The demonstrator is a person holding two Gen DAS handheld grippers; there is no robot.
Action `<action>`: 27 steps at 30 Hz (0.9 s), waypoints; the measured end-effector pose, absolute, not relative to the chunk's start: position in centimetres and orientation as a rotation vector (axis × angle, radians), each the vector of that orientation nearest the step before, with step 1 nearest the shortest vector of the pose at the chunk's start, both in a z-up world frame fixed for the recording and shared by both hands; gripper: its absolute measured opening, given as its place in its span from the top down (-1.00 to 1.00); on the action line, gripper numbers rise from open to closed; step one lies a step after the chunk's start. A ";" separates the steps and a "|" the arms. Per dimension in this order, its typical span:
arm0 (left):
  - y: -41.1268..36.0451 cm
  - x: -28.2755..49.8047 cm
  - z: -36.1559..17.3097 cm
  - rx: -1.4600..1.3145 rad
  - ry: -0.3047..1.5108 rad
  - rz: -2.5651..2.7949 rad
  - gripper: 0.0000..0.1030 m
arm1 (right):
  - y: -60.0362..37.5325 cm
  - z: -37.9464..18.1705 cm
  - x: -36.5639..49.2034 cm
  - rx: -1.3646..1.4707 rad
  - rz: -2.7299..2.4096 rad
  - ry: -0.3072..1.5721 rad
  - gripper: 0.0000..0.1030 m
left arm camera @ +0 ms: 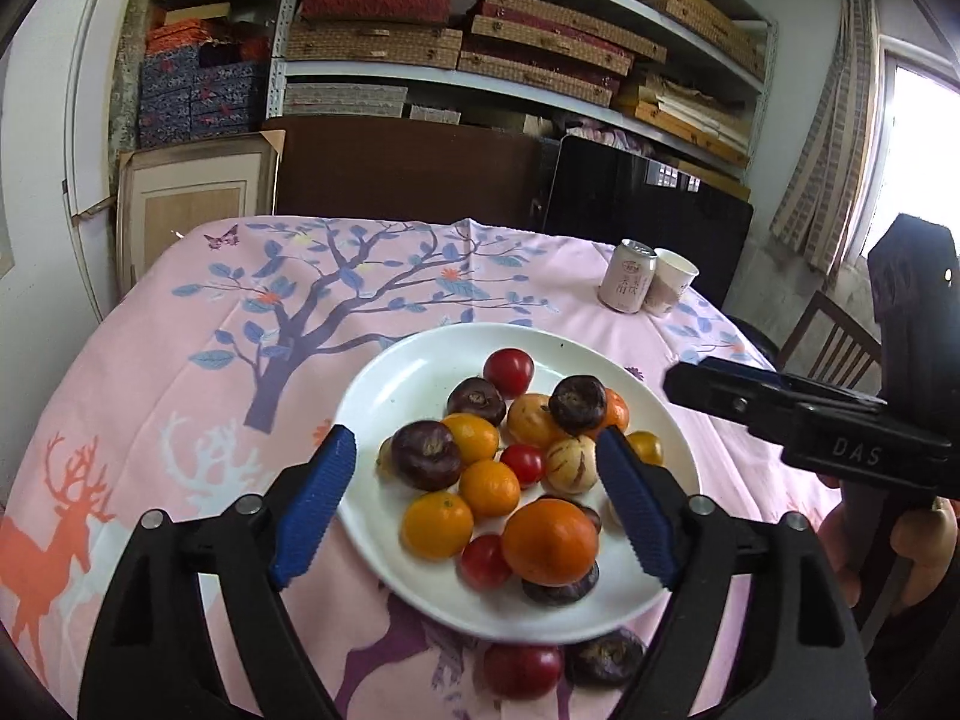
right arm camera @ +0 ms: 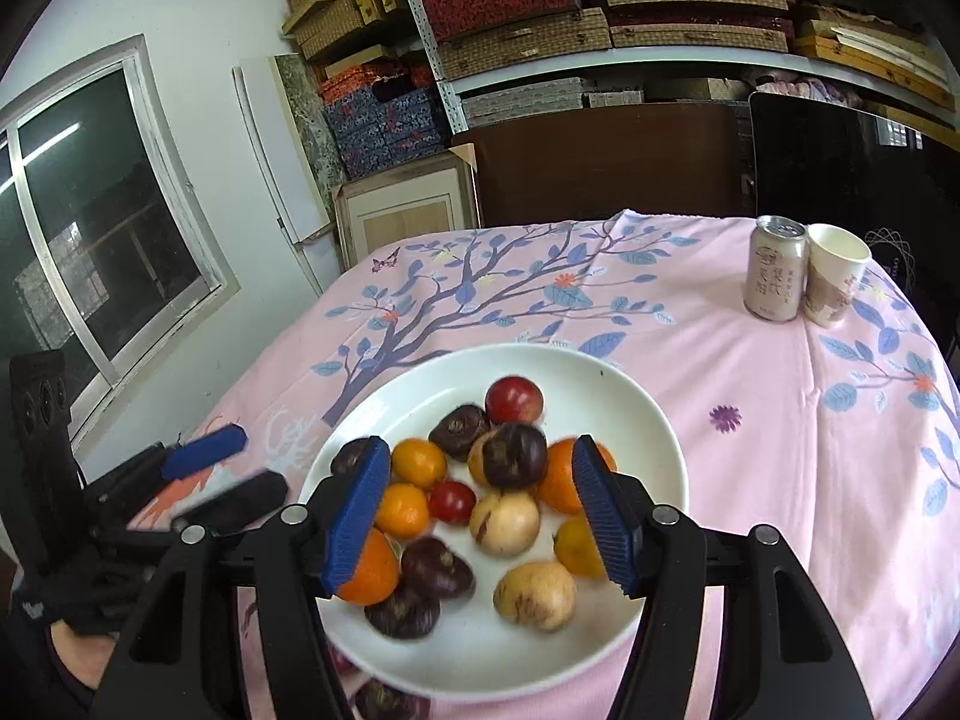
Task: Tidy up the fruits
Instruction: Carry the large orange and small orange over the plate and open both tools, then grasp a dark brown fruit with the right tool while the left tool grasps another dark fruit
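A white plate [left arm camera: 408, 384] holds several fruits: oranges [left arm camera: 549, 540], red tomatoes [left arm camera: 509, 371], dark purple chestnut-like fruits [left arm camera: 426, 455] and pale striped melons [left arm camera: 570, 463]. The plate also shows in the right wrist view [right arm camera: 636, 414]. My left gripper [left arm camera: 477, 507] is open, hovering over the plate's near side, empty. My right gripper [right arm camera: 480, 516] is open over the plate, empty; it shows in the left wrist view [left arm camera: 810, 414] at the right. A red tomato [left arm camera: 522, 669] and a dark fruit [left arm camera: 606, 657] lie on the cloth in front of the plate.
The table has a pink cloth [left arm camera: 180, 360] with tree and deer print. A drink can [left arm camera: 627, 283] and a paper cup [left arm camera: 671, 288] stand at the far right. Shelves of boxes [left arm camera: 480, 30] and a chair [left arm camera: 834, 336] lie beyond the table.
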State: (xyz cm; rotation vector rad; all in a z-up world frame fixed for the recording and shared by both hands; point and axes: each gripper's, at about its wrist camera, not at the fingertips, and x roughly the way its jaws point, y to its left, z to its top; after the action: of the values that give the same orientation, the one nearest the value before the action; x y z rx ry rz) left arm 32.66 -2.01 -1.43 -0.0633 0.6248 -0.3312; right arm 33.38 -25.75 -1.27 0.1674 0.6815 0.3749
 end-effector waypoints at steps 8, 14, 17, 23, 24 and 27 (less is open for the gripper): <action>-1.4 28.4 -5.3 0.043 0.706 -0.273 -0.67 | -24.9 -5.0 26.7 0.100 0.397 0.750 -0.24; 0.5 27.0 -6.5 0.012 0.710 -0.230 -0.68 | -23.1 -7.5 23.7 0.074 0.412 0.797 -0.28; 1.1 26.5 -6.8 0.000 0.701 -0.215 -0.73 | -22.3 -8.0 23.0 0.050 0.411 0.814 -0.32; 1.8 26.1 -6.8 -0.036 0.683 -0.218 -0.73 | -21.6 -8.4 22.7 0.025 0.389 0.831 -0.32; 1.9 26.1 -6.9 -0.040 0.684 -0.219 -0.73 | -21.5 -8.5 22.8 0.021 0.383 0.836 -0.32; 2.1 26.2 -6.9 -0.050 0.687 -0.224 -0.74 | -21.2 -8.9 22.9 0.013 0.372 0.848 -0.32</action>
State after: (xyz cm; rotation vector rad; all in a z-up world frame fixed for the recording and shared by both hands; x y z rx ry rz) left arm 26.22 2.06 -6.95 -0.0503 0.6869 -0.2237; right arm 22.87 -21.24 -8.93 0.0132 0.8477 0.3724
